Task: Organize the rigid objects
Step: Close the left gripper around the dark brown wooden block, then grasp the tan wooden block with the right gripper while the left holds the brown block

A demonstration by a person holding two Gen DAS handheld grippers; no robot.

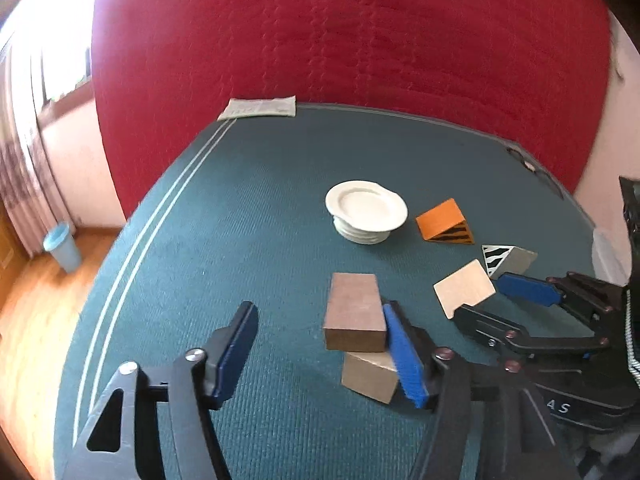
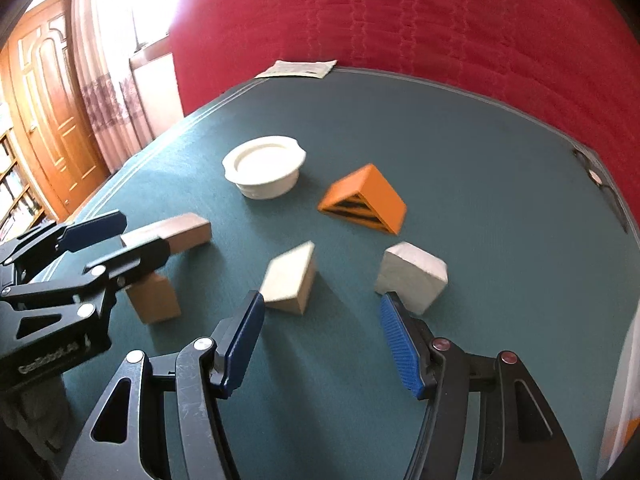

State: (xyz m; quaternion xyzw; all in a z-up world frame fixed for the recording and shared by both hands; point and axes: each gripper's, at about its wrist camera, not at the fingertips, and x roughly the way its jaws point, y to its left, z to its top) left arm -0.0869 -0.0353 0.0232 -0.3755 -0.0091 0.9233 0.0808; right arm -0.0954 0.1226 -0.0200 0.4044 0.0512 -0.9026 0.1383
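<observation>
Setting: green worktop (image 1: 240, 208) fills mid-frame in both views, red quilted backdrop (image 1: 340, 32) across the top; window and curtain at upper left.
Left tool (image 1: 320, 354): released, jaws wide, empty. Its right finger lies against the side of the brown block (image 1: 354, 312); the left finger stands well apart, so nothing is gripped. Judged: lining up to close on that block.
Right tool (image 2: 322, 342): released, empty, hovering low at lower centre of its own view, with the pale wedge (image 2: 290, 278) and grey block (image 2: 412, 274) just ahead of its fingertips. Judged: either could be taken next.
Brown block: rests on top of a second, tan block (image 1: 370, 376), overhanging it; whether this is a deliberate stack I cannot tell.
Orange wedge (image 2: 366, 200): lies on its side, striped face showing, right of centre, apart from the rest.
Plates (image 1: 366, 206): white stack, upper centre; exact number unclear.
Count: five blocks — two brown, one pale wedge, one grey striped, one orange wedge; one plate stack; one folded cloth (image 1: 258, 108) at the far edge.
Progress: judged early; blocks lie scattered.
</observation>
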